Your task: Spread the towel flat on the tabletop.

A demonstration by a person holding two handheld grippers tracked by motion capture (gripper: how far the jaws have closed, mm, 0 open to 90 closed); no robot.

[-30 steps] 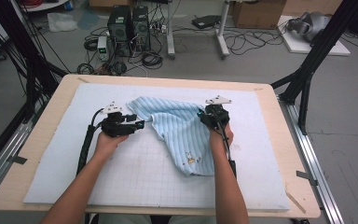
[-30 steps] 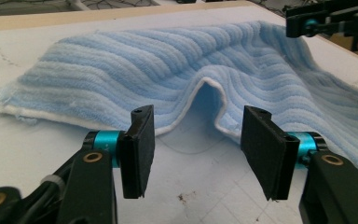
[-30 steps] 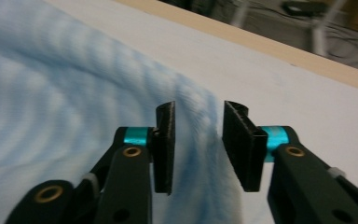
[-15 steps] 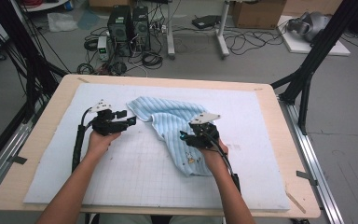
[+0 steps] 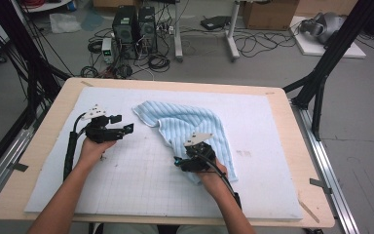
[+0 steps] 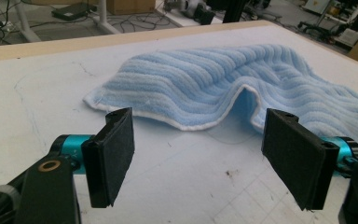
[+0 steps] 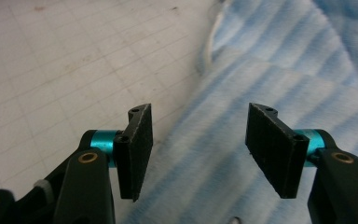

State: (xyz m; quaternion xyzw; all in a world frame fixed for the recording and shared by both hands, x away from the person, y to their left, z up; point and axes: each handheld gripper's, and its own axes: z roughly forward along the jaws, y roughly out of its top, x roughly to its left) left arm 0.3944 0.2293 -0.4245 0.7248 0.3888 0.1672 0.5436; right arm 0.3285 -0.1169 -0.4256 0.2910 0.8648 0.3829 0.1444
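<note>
A: What has moved? In the high view the right hand-held gripper (image 5: 187,162) has slid from the far edge of the blue striped towel (image 5: 195,127) down to its near corner, and the left hand-held gripper (image 5: 121,128) has backed off to the left, clear of the cloth.

B: And the towel?

A: It lies rumpled near the middle of the white surface (image 5: 272,165), its far-left corner folded over. Both sets of jaws have just been opening, with nothing clamped.

B: Why would the left one sit out there?

A: See the left gripper view: its pads (image 6: 114,154) stand wide apart over bare surface (image 6: 37,93), aimed at the towel's white-trimmed edge (image 6: 186,93), which humps up in a small arch. I judge it let go and is lining up for a fresh bite on that hem.

B: And the right gripper view?

A: The right pads (image 7: 137,144) are parted too, hovering over the striped pile (image 7: 261,65) beside the hem, near the gridded surface (image 7: 51,70). Released, nothing between them. It looks placed to take the near corner, probably so the two can pull the cloth flat.
</note>
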